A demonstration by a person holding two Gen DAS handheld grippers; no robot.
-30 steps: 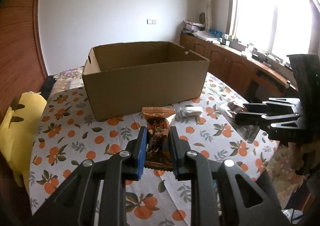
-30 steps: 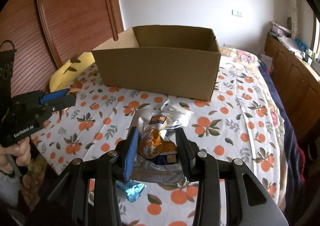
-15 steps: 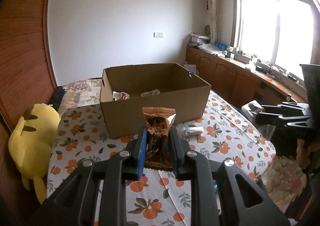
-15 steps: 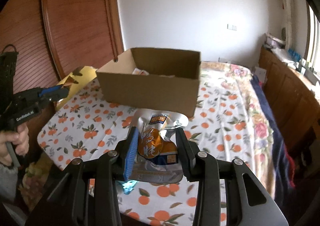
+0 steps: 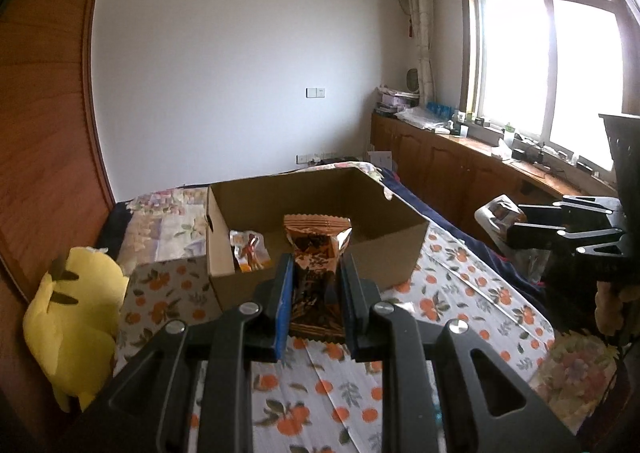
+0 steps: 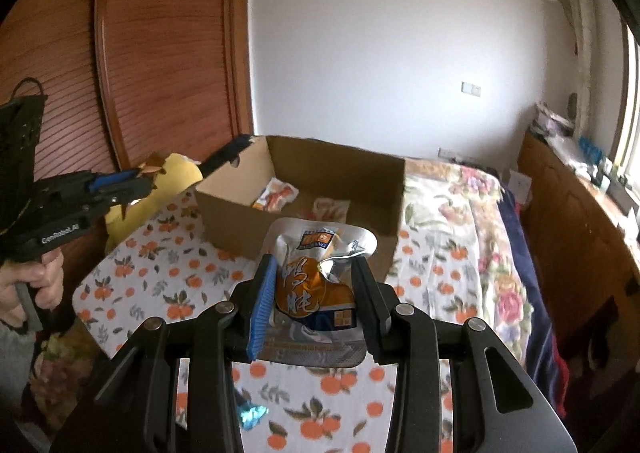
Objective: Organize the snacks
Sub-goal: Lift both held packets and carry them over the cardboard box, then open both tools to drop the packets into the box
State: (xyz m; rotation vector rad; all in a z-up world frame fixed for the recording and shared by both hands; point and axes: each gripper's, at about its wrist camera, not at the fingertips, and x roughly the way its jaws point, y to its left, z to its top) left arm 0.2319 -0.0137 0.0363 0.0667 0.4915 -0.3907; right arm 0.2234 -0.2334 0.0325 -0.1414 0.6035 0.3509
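Observation:
My left gripper (image 5: 316, 273) is shut on a brown snack packet (image 5: 318, 253) and holds it up in front of the open cardboard box (image 5: 396, 253). My right gripper (image 6: 316, 273) is shut on a silver and orange snack pouch (image 6: 316, 277), held above the table before the box (image 6: 232, 209). Inside the box lie snack packs (image 6: 276, 195), one also showing in the left wrist view (image 5: 248, 251). The right gripper shows at the right of the left wrist view (image 5: 516, 229); the left gripper shows at the left of the right wrist view (image 6: 140, 181).
The table wears an orange-print cloth (image 5: 460, 293). A yellow plush toy (image 5: 76, 317) sits at its left. A blue wrapper (image 6: 252, 413) lies on the cloth near me. A bed (image 6: 480, 205) and wooden cabinets (image 5: 460, 169) stand beyond.
Both grippers have risen with their snacks and moved toward the box, so its inside and the packs in it now show.

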